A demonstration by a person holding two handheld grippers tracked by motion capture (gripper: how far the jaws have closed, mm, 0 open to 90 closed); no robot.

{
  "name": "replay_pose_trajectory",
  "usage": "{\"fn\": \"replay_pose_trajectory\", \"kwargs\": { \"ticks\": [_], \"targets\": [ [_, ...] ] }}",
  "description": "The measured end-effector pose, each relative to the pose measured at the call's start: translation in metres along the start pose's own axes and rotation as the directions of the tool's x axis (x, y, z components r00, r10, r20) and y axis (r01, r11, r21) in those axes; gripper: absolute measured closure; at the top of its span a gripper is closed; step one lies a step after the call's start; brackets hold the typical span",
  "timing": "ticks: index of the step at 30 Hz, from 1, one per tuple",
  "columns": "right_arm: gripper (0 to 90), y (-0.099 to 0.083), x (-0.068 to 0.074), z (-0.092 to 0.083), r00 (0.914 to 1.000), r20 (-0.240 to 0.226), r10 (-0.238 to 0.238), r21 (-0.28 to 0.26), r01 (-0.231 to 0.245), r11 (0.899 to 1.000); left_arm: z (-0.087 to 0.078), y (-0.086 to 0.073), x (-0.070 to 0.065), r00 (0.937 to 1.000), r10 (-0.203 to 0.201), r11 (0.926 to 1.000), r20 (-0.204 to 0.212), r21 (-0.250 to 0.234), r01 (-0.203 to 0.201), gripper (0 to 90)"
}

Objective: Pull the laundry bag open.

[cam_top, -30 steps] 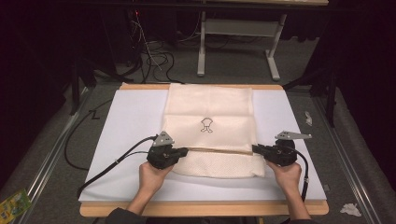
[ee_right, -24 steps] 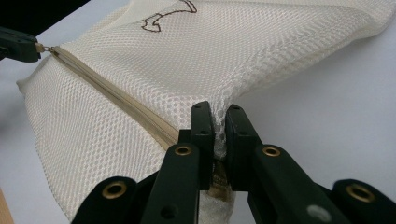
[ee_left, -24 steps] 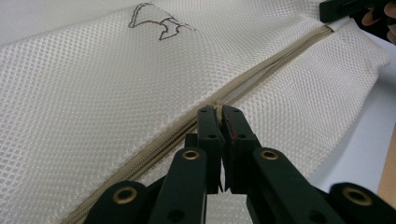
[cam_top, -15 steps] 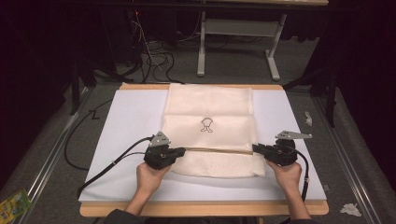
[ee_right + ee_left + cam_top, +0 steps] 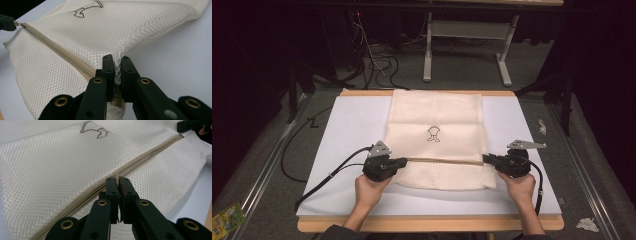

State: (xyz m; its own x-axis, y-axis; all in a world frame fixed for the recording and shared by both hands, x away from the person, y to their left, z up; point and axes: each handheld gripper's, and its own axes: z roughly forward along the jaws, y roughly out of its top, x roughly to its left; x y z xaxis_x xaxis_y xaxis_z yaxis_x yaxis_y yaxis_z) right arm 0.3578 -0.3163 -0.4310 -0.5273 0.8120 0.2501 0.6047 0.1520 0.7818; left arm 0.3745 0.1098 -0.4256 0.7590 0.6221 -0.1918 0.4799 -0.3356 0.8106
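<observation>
A cream mesh bag [image 5: 435, 135] lies flat in the middle of the white board [image 5: 342, 130], running from the board's far edge down toward the lower centre of the high view. A small dark outline drawing [image 5: 433, 133] sits at its middle, and a tan zipper [image 5: 442, 160] crosses it from side to side in its lower part.

At the lower left of that view the left gripper [image 5: 398, 163] meets the zipper's left end, the left hand [image 5: 369, 189] wrapped around its body below. From the left gripper view its two black jaws are pressed together on a thin tan tab at the zipper line [image 5: 116, 179]; it is probably the zipper pull, though the tab is too small to be sure.

At the lower right the right gripper [image 5: 490, 159] sits on the bag's right edge, the right hand [image 5: 520, 186] behind it. The right gripper view shows its jaws nipping a bunched fold of mesh [image 5: 117, 65] just beside the zipper's end, the fabric puckering upward from the pinch. A black cable [image 5: 319, 181] trails off the left gripper across the board to the lower left.
</observation>
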Motion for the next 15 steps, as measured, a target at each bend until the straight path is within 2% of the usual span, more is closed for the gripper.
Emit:
{"fn": "replay_pose_trajectory", "kwargs": {
  "ticks": [4,12,15],
  "targets": [
    [85.1,-0.001,-0.001,-0.001,1.0000,0.000,0.008,0.002,-0.008,1.000,-0.005,-0.003,0.004,0.9998,-0.018,0.9998,-0.005,-0.009,0.018,87.0],
    [85.1,0.003,-0.001,-0.002,1.0000,-0.005,0.003,-0.015,-0.004,1.000,-0.014,-0.005,0.007,0.9994,-0.024,0.9995,-0.024,-0.022,0.024,87.0],
    [85.2,0.003,0.001,0.001,1.0000,-0.005,0.002,-0.004,-0.002,1.000,-0.014,-0.007,0.009,0.9993,-0.031,0.9993,-0.022,-0.023,0.030,87.0]
  ]
}}
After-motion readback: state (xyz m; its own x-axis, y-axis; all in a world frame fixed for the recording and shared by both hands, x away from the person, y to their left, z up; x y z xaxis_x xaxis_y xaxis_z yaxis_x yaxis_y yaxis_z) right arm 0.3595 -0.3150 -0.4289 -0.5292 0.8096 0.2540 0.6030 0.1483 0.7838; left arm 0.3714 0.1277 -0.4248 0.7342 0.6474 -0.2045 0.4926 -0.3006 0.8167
